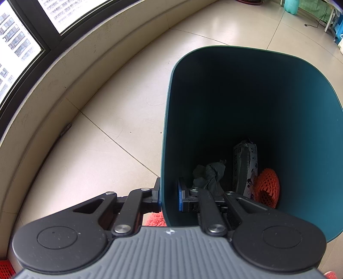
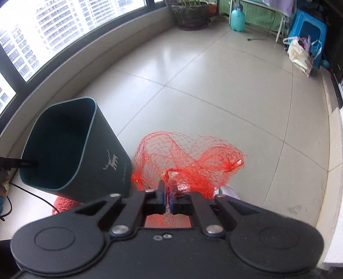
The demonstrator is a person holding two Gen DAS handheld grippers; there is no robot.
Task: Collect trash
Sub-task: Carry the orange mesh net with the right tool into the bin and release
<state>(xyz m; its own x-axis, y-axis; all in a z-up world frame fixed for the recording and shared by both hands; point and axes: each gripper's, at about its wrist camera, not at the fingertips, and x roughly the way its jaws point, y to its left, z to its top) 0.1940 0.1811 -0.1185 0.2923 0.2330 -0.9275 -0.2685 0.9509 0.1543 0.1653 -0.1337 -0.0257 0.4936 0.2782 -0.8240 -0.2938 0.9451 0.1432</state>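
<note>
Net bag up, bin off to my left

Right gripper [image 2: 167,198] is pinched on the red net bag [image 2: 188,161], hanging beside the bin [image 2: 85,154], not over it. Left gripper [image 1: 169,198] clamps the bin's rim, wall between the pads.

An enclosed balcony of a high-rise flat: curved windows [image 2: 53,32] look onto apartment towers, the floor [image 2: 214,96] is pale tile, and a potted plant [image 2: 190,15], blue plastic stool [image 2: 306,36] and shopping bags [image 2: 300,53] stand along the far end.
</note>
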